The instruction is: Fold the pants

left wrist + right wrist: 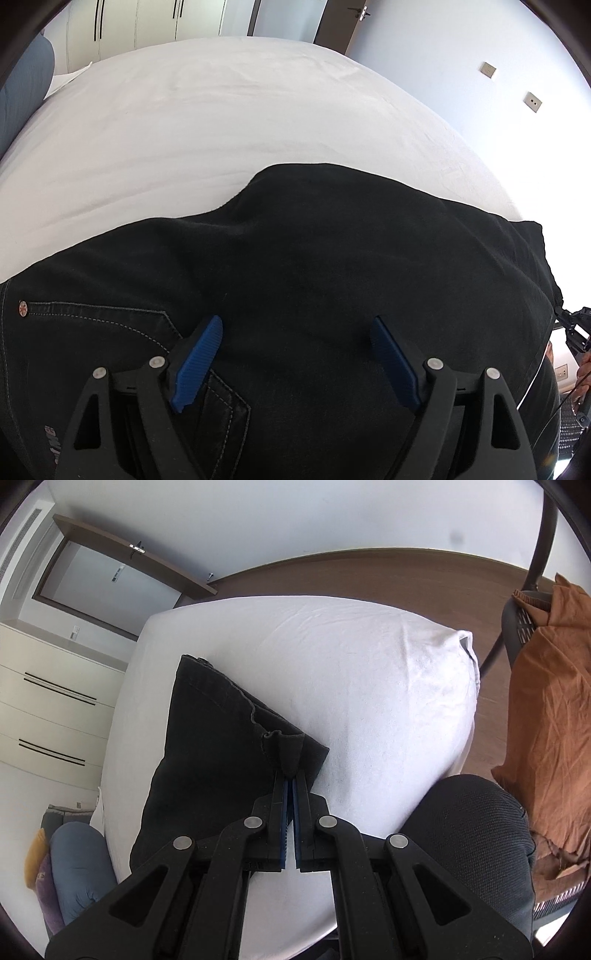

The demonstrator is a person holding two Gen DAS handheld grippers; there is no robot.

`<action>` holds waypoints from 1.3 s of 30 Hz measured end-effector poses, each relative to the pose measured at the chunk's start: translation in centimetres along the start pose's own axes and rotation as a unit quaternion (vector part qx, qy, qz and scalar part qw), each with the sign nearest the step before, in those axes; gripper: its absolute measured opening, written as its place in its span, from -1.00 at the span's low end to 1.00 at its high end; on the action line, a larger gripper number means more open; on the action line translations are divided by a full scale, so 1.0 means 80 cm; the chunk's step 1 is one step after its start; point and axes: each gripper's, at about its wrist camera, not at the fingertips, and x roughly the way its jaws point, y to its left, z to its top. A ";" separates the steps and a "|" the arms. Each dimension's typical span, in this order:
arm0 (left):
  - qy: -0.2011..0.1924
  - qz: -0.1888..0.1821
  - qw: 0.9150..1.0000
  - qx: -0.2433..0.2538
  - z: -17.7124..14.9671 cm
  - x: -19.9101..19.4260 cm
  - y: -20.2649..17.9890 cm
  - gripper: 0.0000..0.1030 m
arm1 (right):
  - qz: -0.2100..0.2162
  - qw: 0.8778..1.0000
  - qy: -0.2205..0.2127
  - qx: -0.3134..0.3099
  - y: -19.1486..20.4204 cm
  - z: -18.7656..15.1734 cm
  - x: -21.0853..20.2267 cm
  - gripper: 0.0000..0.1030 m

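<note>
Black denim pants (pixel 207 746), folded into a thick slab, lie on the smooth white bed sheet (pixel 369 686). The right gripper (pixel 290 775) pinches a crumpled hem corner. The left gripper (pixel 295 332) hovers spread wide over the pocket stitching, ribbed blue pads (pixel 199 362) gripping nothing.

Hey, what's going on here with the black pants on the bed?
A person with a handheld gripper in each hand is folding black pants on a bed's white sheet. The right gripper is shut on a pinch of fabric at the hem end of the pants, which lie already doubled over. The left gripper is open above the pocket area, its blue pads apart and gripping nothing.
</note>
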 end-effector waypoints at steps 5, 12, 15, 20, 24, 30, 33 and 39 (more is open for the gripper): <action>0.000 0.001 1.000 0.000 -0.001 0.001 0.002 0.63 | 0.003 1.000 0.000 0.008 -0.009 0.003 -0.008 -0.98; 0.007 -0.007 1.000 -0.012 0.002 -0.009 0.009 0.63 | -0.001 1.000 0.002 0.020 -0.009 0.005 -0.010 -0.98; 0.007 -0.007 1.000 -0.008 -0.003 -0.010 0.014 0.63 | -0.008 1.000 0.005 0.011 -0.007 0.005 -0.013 -0.98; 0.006 -0.002 1.000 0.015 -0.012 -0.021 0.012 0.63 | -0.021 1.000 0.002 0.010 -0.010 0.004 -0.010 -0.98; 0.007 0.015 0.999 0.051 -0.023 -0.019 0.010 0.63 | -0.016 0.999 0.031 -0.006 -0.013 0.012 0.003 -0.96; -0.002 0.017 0.999 0.049 -0.031 -0.026 0.015 0.63 | -0.052 0.998 -0.017 -0.011 -0.013 0.025 -0.056 0.24; -0.003 0.012 0.999 0.048 -0.038 -0.033 0.022 0.63 | -0.008 0.996 0.013 -0.090 0.041 0.014 -0.068 0.24; 0.001 0.009 0.999 0.048 -0.049 -0.040 0.035 0.63 | 0.110 0.941 0.198 -0.250 0.203 -0.104 0.027 0.08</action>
